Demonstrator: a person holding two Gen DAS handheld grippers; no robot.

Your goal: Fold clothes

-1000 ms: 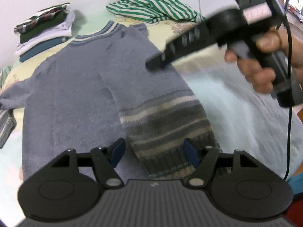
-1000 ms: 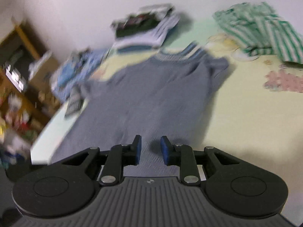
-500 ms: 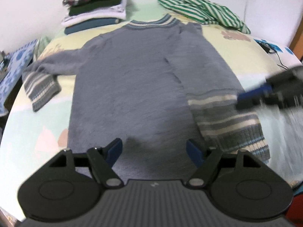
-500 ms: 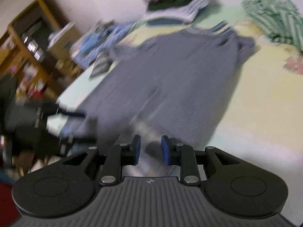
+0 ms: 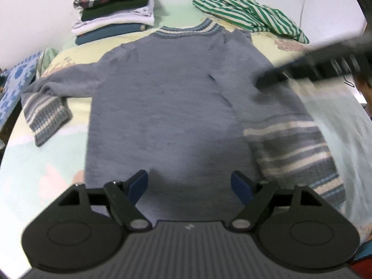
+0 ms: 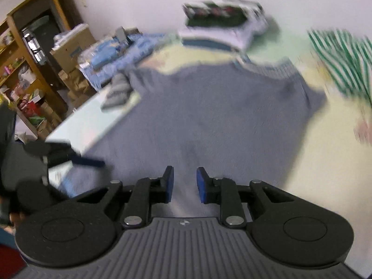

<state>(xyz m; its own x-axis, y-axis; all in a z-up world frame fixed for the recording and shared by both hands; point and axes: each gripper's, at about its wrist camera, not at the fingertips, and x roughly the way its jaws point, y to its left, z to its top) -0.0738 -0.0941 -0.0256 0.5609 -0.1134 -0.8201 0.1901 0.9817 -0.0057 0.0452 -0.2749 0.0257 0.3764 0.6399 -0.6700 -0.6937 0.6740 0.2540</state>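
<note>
A grey-blue knit sweater (image 5: 162,107) lies flat on the bed, its right sleeve (image 5: 290,144) folded in along the body, its left sleeve (image 5: 46,114) spread out to the side. My left gripper (image 5: 189,182) is open and empty above the sweater's hem. My right gripper (image 6: 184,181) hovers over the sweater (image 6: 220,121), its jaws a narrow gap apart and empty. It also shows blurred at the right of the left wrist view (image 5: 313,67).
A stack of folded clothes (image 5: 114,16) sits at the back left near the wall. A green-and-white striped garment (image 5: 251,14) lies crumpled at the back right. Wooden shelves (image 6: 25,69) and boxes stand beside the bed.
The left gripper has pulled back and centred over the hem. The right gripper has swung round to the sweater's right side and opened slightly.
</note>
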